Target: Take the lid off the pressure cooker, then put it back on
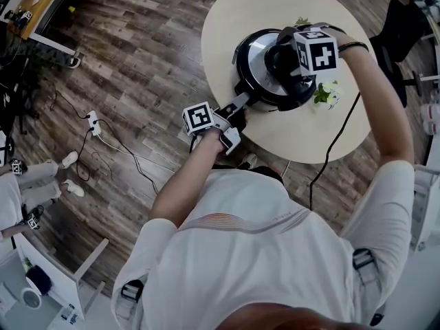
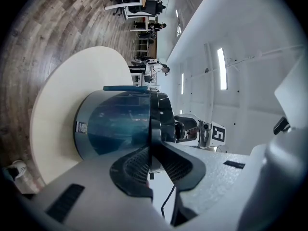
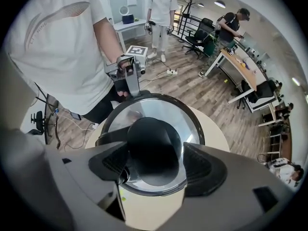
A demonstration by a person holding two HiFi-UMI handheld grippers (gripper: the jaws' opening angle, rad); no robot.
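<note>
- The lid (image 3: 144, 107) is seated on the cooker (image 2: 115, 124).
- The cooker's handle (image 1: 238, 104) is clamped by the left gripper (image 2: 151, 165), for steadiness.
- Its knob (image 3: 154, 148) is straddled by the right gripper's (image 3: 155, 163) wide jaws, for lifting.

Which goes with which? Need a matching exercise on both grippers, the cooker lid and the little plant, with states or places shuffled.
Things:
1. left gripper
2. right gripper
3. lid
4. plant

States or places:
A. seated on the pressure cooker
B. jaws apart, astride the lid's knob
C. on the table, beside the cooker
D. shut on the cooker's side handle

Pairs: 1-D, 2-B, 3-A, 4-C
</note>
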